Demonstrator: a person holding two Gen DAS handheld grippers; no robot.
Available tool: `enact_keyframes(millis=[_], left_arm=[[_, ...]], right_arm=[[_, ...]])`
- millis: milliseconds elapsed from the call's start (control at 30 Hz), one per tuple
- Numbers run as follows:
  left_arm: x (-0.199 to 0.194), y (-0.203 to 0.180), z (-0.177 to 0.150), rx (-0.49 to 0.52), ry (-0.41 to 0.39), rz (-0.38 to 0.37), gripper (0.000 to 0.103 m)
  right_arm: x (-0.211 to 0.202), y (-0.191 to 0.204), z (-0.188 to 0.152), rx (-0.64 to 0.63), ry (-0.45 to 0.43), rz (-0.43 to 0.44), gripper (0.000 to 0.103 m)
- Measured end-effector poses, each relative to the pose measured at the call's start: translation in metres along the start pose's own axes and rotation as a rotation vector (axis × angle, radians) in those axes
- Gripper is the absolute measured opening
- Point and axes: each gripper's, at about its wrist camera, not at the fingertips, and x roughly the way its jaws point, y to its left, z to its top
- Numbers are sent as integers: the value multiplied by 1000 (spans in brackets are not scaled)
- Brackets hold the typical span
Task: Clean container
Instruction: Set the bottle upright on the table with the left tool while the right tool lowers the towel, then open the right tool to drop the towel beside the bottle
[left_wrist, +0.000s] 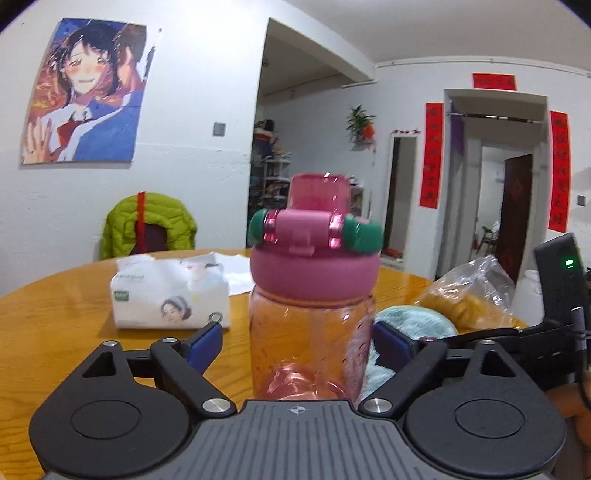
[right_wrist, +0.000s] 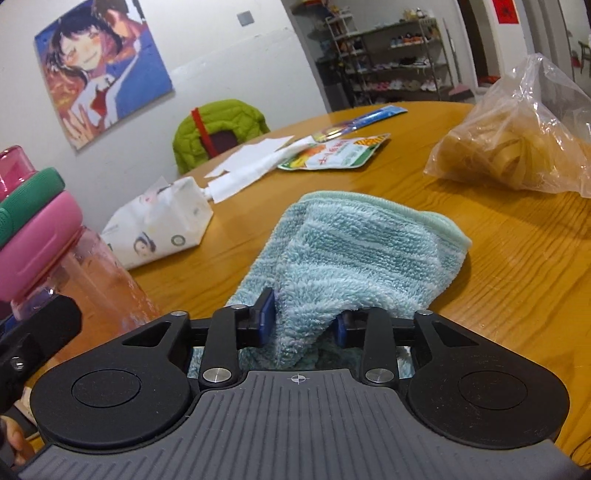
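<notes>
Bottle: pink see-through water bottle (left_wrist: 312, 332) w/ pink lid (left_wrist: 314, 273) on, upright on round wooden table (left_wrist: 55, 317), betw. the left fingers.
L gripper: left gripper (left_wrist: 295, 347) spread wide; right pad at or v. near bottle wall, left pad clear of it. Not clamped.
R gripper: right gripper (right_wrist: 304, 325) pressed onto a fold of the teal cloth (right_wrist: 369, 251); rest of cloth lies on table, just right of bottle.
Step (my read): cloth in hand, bottle bracketed; fits either going in to wipe or coming off a wipe. Can't tell which.
Needs: if wiping, bottle must be steadied; it's tall, could tip.
Nearby: tissue pack (left_wrist: 166, 295) behind bottle, plastic bag (right_wrist: 517, 147) far right.
</notes>
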Motion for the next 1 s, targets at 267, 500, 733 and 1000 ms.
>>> enact_keyframes(millis=[267,500,733,1000], left_arm=[[4,-1,-7,20,30,-31,82],[-10,-9,-3,7,73,18,71],[-15,-8,-4,-2,73,42,74],[-16,-10,-5,21,92,105,98]], right_arm=[[-5,4,1,3,1,22,59],[-3,2,2,26,6,39,59],[-3,4,2,13,10,45,62],[-29,3,6,61,-150,125,85]])
